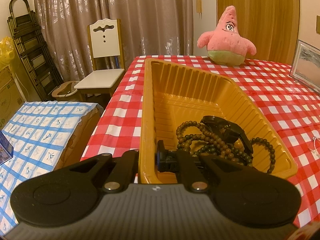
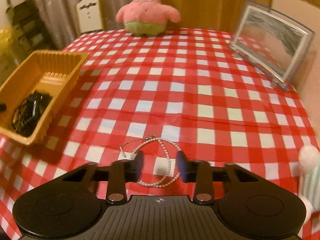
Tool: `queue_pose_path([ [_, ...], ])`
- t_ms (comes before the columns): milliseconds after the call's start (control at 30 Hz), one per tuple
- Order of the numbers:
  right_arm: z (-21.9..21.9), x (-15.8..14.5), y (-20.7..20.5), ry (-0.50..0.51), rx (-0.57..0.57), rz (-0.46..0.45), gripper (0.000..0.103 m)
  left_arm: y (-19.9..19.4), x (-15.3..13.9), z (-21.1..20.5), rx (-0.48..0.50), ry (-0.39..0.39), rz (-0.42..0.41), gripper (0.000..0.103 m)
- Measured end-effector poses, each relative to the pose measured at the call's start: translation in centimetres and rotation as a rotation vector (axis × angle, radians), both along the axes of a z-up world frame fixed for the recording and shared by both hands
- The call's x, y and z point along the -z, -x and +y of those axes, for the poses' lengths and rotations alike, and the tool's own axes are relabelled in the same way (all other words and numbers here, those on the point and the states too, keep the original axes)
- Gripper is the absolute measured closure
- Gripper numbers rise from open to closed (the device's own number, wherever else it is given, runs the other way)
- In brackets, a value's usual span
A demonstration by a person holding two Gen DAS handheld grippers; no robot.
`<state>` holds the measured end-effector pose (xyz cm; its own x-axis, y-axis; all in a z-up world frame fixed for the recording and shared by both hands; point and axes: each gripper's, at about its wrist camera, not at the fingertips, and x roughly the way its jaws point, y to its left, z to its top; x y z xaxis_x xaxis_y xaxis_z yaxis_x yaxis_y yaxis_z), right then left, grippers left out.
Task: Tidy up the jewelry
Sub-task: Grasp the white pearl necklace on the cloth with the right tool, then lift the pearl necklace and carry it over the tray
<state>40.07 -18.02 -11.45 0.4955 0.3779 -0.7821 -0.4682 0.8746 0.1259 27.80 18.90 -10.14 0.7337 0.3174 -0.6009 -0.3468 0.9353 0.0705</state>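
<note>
A yellow plastic tray sits on the red checked tablecloth; it also shows at the left of the right wrist view. Inside lie a brown bead necklace and a black wristwatch. My left gripper is shut on the tray's near left wall, one finger outside and one inside. A white pearl necklace lies loose on the cloth. My right gripper is open, its fingers on either side of the pearl strand just above the cloth.
A pink star plush stands at the table's far edge. A clear picture frame stands at the right. A small white and striped plush sits near my right gripper. A white chair and a blue checked box stand left of the table.
</note>
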Motion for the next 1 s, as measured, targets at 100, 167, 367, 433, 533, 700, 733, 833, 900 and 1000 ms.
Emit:
queue_pose_path([
  [100, 0.3, 0.9, -0.5, 0.018, -0.024, -0.010, 0.074, 0.0, 0.0, 0.0, 0.001, -0.001, 0.000, 0.100],
  [167, 0.6, 1.3, -1.0, 0.029, -0.040, -0.016, 0.076, 0.0, 0.0, 0.0, 0.001, -0.001, 0.000, 0.100],
  [367, 1.3, 2.4, -2.2, 0.066, -0.087, -0.020, 0.085, 0.0, 0.0, 0.0, 0.000, 0.000, 0.000, 0.100],
  [433, 1.4, 2.7, -2.5, 0.075, -0.098, -0.021, 0.085, 0.0, 0.0, 0.0, -0.001, 0.000, 0.001, 0.100],
  [533, 1.6, 3.0, -2.8, 0.081, -0.107, -0.027, 0.086, 0.0, 0.0, 0.0, 0.000, -0.001, 0.001, 0.100],
  [700, 2.3, 3.1, -2.7, 0.112, -0.151, -0.043, 0.095, 0.0, 0.1, 0.0, -0.001, 0.000, 0.001, 0.100],
  [733, 2.4, 3.1, -2.7, 0.111, -0.154, -0.041, 0.096, 0.0, 0.1, 0.0, -0.001, 0.000, 0.000, 0.100],
  [833, 2.3, 3.1, -2.9, 0.111, -0.147, -0.034, 0.102, 0.0, 0.1, 0.1, -0.001, 0.000, 0.002, 0.100],
  [900, 2.5, 3.0, -3.0, 0.123, -0.149, -0.034, 0.102, 0.0, 0.1, 0.1, 0.000, -0.002, 0.002, 0.100],
  [1000, 2.8, 3.0, -2.9, 0.141, -0.154, -0.036, 0.102, 0.0, 0.2, 0.1, -0.001, 0.000, 0.003, 0.100],
])
